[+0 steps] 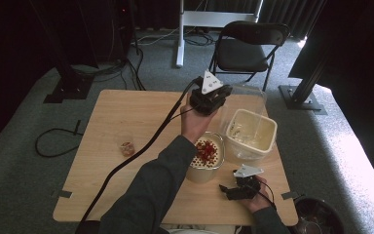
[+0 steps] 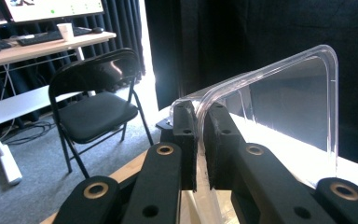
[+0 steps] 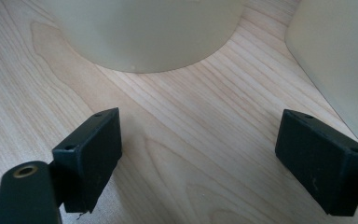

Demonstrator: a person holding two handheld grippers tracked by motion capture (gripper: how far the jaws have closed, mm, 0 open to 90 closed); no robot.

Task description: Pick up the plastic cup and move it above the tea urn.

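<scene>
Here, my left tongs (image 2: 199, 140) pinch the clear lid (image 2: 279, 93) aloft; right tongs (image 3: 198, 158) spread, idle | next, I judge: lower lid onto square tub (image 1: 251, 134).

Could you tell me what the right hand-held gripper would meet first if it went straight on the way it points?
Probably the round cream pot: it stands dead ahead of the open right hand-held gripper, with bare table between. The square tub lies off to one side.

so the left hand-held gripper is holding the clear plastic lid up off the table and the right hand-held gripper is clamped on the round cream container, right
Not quite. The left hand-held gripper does pinch the clear plastic lid aloft, but the right hand-held gripper is open over bare wood, short of the round cream container, as the right gripper view shows.
</scene>
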